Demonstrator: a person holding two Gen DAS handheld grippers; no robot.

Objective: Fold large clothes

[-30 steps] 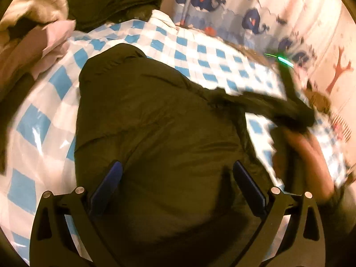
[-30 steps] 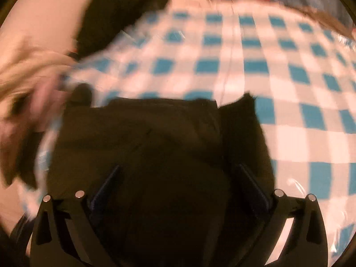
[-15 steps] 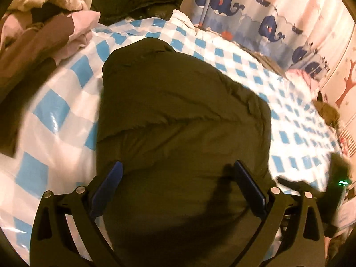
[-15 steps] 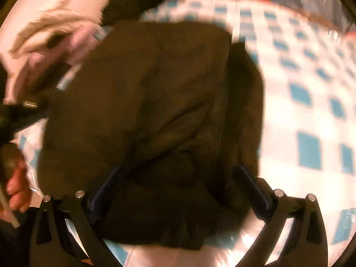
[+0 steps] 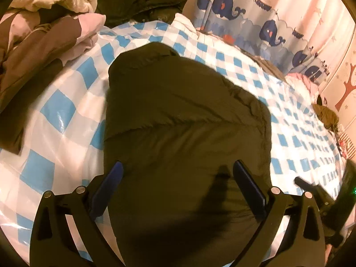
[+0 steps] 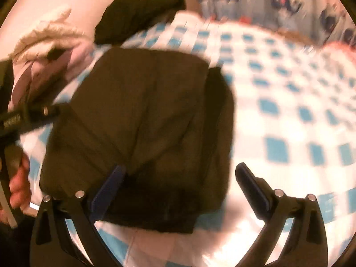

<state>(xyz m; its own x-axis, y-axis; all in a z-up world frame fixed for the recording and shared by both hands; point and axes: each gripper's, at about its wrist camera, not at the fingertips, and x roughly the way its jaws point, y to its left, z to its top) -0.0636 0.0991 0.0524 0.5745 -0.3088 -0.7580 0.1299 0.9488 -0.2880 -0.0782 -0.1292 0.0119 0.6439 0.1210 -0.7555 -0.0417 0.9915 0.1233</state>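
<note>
A dark olive padded jacket [image 5: 184, 129] lies folded into a compact block on the blue-and-white checked sheet [image 5: 57, 109]. It also shows in the right wrist view [image 6: 142, 120], blurred. My left gripper [image 5: 176, 169] is open and empty, hovering just above the jacket's near part. My right gripper [image 6: 180, 173] is open and empty above the jacket's near right corner. The right gripper's body shows at the lower right of the left wrist view [image 5: 327, 202]. The left gripper's body and the hand holding it show at the left of the right wrist view [image 6: 20, 120].
A pile of cream, pink and brown clothes [image 5: 44, 26] lies at the far left. A second dark garment [image 5: 142, 0] lies at the head of the bed. A whale-print curtain [image 5: 255, 26] runs behind. More clothes [image 5: 324, 111] lie at the right edge.
The right gripper swung a sleeve across and let it go; the jacket now lies folded. Both grippers have drawn back and risen above it, both open.
</note>
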